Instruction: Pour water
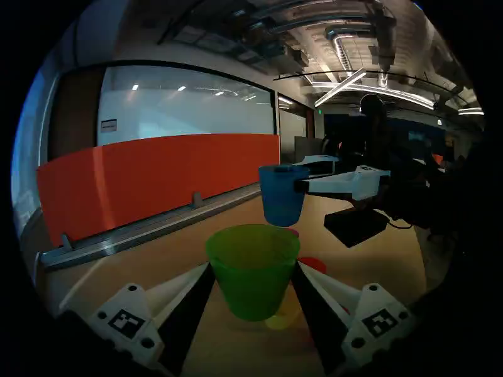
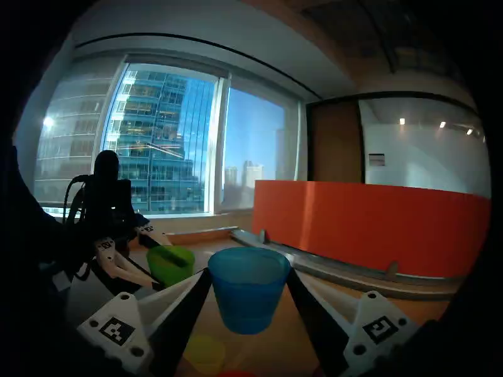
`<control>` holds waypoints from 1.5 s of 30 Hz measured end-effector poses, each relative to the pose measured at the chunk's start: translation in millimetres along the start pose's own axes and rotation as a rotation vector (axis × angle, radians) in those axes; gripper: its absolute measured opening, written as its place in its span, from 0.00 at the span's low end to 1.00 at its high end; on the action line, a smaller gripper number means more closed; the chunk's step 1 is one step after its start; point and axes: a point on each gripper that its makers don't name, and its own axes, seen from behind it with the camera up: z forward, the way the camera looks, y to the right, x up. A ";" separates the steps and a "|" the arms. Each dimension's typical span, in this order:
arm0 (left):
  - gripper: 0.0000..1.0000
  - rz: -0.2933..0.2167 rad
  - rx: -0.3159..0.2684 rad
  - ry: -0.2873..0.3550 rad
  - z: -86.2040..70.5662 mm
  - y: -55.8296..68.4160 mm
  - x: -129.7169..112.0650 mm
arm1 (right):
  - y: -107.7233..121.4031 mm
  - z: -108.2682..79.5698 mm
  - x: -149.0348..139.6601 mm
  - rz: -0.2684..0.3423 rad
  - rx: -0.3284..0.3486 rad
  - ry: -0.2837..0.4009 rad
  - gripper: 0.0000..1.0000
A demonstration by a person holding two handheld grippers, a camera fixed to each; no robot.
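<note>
In the left gripper view my left gripper (image 1: 254, 283) is shut on a green translucent cup (image 1: 253, 270), held upright above the wooden table (image 1: 163, 257). Beyond it, higher up, a blue cup (image 1: 281, 195) hangs upright with the right gripper (image 1: 302, 186) closed on it. In the right gripper view my right gripper (image 2: 248, 295) is shut on that blue cup (image 2: 249, 288), and the green cup (image 2: 170, 264) sits to the left in the left gripper (image 2: 146, 261). I cannot see whether either cup holds water.
A yellow disc (image 1: 284, 317) and a red one (image 1: 312, 264) lie on the table under the cups. An orange partition (image 1: 157, 176) with a metal rail (image 1: 151, 226) runs along the table's far side. Windows (image 2: 163, 144) fill the wall behind the left gripper.
</note>
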 end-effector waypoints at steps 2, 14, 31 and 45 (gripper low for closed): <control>0.83 0.000 -0.001 0.006 -0.2 0.7 1.1 | -1.2 -0.2 1.7 -0.005 0.002 0.001 0.90; 0.83 -0.012 -0.006 0.071 -3.0 8.5 11.5 | -6.1 -0.1 12.5 -0.056 0.015 -0.008 0.90; 0.83 -0.034 -0.025 0.109 -5.4 21.2 14.6 | -5.5 5.2 33.4 -0.197 0.033 -0.023 0.90; 0.83 -0.029 -0.039 0.105 -5.2 26.3 12.2 | -8.0 8.3 46.4 -0.305 0.040 0.006 0.90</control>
